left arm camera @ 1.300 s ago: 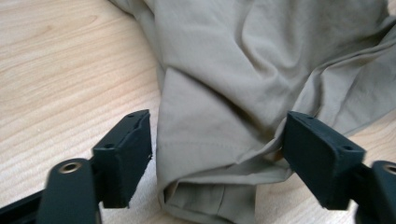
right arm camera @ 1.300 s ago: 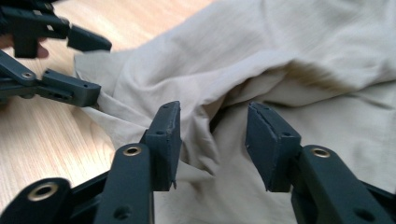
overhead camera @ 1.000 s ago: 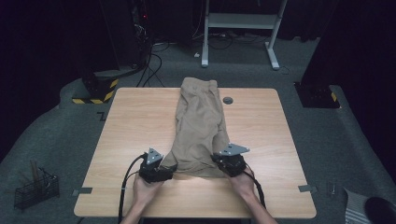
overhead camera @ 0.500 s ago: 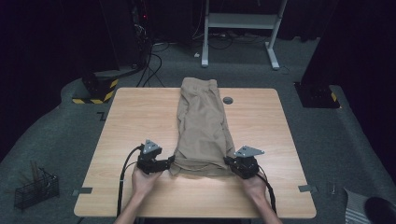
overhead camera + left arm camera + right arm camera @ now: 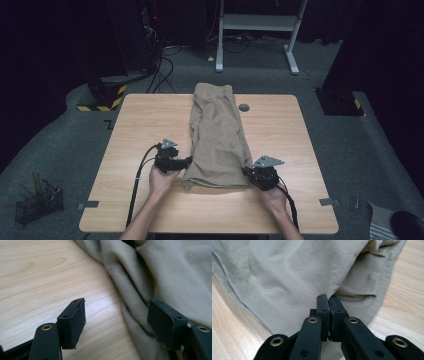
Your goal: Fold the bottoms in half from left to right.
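High view: left gripper (image 5: 186, 161) fingers apart beside khaki trousers (image 5: 218, 135) near the worktop's (image 5: 140, 120) front edge; right gripper (image 5: 247, 171) fingers clamped on their fabric.

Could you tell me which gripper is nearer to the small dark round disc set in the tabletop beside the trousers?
Right gripper: it is below the disc; left gripper is across the trousers.

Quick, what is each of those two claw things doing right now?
Left gripper: open, jaws apart at the edge of the beige trousers, gripping nothing.
Right gripper: shut, pinching the trousers' fabric.

Bare tabletop (image 5: 145, 125) flanking trousers (image 5: 218, 135)
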`<action>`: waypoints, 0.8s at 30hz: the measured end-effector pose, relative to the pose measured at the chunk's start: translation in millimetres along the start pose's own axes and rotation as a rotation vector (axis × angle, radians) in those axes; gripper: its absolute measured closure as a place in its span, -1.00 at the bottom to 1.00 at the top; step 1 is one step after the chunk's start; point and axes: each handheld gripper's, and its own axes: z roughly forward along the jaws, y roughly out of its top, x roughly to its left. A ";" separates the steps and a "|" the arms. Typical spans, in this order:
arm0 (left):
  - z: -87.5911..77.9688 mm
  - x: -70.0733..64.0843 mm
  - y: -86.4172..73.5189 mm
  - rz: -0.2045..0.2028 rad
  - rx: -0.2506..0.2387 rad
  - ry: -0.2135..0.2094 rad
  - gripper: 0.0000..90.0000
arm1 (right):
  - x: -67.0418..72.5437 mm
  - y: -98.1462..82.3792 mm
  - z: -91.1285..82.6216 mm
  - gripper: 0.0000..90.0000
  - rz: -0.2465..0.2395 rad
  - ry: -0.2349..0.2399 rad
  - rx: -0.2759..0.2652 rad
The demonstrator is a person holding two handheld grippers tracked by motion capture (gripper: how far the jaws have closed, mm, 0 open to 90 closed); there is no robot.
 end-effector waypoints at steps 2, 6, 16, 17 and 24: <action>4.6 -2.8 -0.5 0.018 0.008 0.016 -0.19 | -0.7 -0.6 2.0 0.95 0.009 0.001 0.002; 10.5 -10.3 -1.3 0.081 0.033 -0.010 0.39 | -3.2 -1.8 1.4 0.93 0.016 0.002 0.008; 2.6 -8.3 -0.3 0.145 0.059 0.018 0.98 | -4.5 -3.7 0.5 0.94 0.007 -0.014 0.008; -1.4 -4.5 -2.3 0.138 0.058 0.018 0.98 | -5.3 -4.2 -1.0 0.94 0.005 -0.017 0.007; -24.3 16.2 -12.2 0.072 0.016 0.008 0.84 | -7.8 -11.8 -4.2 0.85 0.007 -0.001 0.036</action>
